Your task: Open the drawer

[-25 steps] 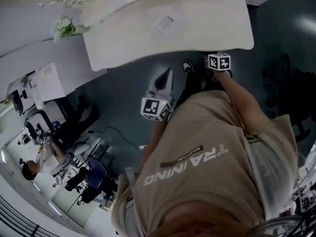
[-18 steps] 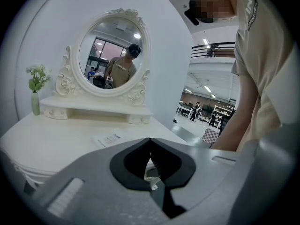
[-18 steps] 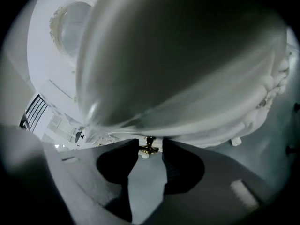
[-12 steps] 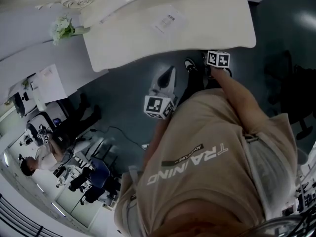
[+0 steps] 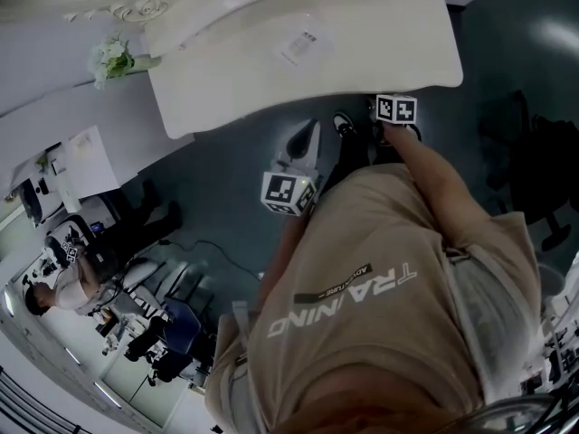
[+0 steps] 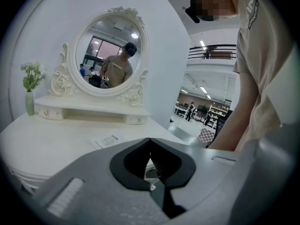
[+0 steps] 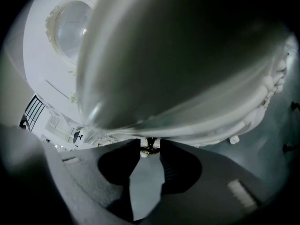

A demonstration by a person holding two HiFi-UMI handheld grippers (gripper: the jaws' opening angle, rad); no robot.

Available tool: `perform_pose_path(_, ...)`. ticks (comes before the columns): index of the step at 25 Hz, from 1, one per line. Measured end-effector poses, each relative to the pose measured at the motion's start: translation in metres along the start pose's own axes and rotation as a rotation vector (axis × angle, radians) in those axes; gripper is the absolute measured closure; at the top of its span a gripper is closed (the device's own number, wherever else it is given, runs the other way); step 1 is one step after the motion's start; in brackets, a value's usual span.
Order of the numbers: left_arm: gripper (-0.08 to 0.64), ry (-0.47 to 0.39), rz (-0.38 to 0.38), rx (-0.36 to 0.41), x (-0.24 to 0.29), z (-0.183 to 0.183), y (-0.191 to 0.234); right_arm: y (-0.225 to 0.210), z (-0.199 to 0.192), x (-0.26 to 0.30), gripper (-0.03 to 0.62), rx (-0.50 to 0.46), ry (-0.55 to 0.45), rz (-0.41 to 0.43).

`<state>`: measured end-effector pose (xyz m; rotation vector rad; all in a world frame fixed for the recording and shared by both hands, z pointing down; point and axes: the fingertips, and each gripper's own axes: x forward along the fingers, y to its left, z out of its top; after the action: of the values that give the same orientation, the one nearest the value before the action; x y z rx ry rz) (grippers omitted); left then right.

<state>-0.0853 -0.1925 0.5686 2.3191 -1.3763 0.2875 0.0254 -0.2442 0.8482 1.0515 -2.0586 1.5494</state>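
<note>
The white dressing table fills the top of the head view, and its curved front with the drawer spans the right gripper view. A small drawer knob sits between the tips of my right gripper, whose pads close on it from both sides. In the head view only the right gripper's marker cube shows, right at the table's front edge. My left gripper hangs in front of the table above the floor. Its jaws are shut on nothing.
A paper leaflet lies on the tabletop. A vase of flowers and an oval mirror stand at the back of the table. My own torso fills the lower head view. Other people and desks are at the lower left.
Both grippers stay where they were. Only the head view shifts slightly.
</note>
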Motion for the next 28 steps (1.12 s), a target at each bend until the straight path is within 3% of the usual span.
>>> perform_pose_path(9, 0.554, 0.013, -0.030, -0.011, -0.015, -0.014, 0.008, 0.003, -0.017, -0.005, 0.457, -0.020, 0.049, -0.025)
perform_pose_path(19, 0.554, 0.003, -0.137, -0.037, -0.030, -0.024, 0.021, 0.010, -0.037, -0.015, 0.457, -0.046, 0.050, -0.070)
perform_pose_path(24, 0.554, 0.016, -0.137, -0.030, -0.031, -0.046, 0.020, 0.008, -0.057, -0.016, 0.457, -0.046, 0.077, -0.057)
perform_pose_path(28, 0.554, -0.011, -0.111, 0.013, -0.040, -0.036, 0.004, 0.007, -0.072, -0.028, 0.456, -0.029, 0.080, -0.053)
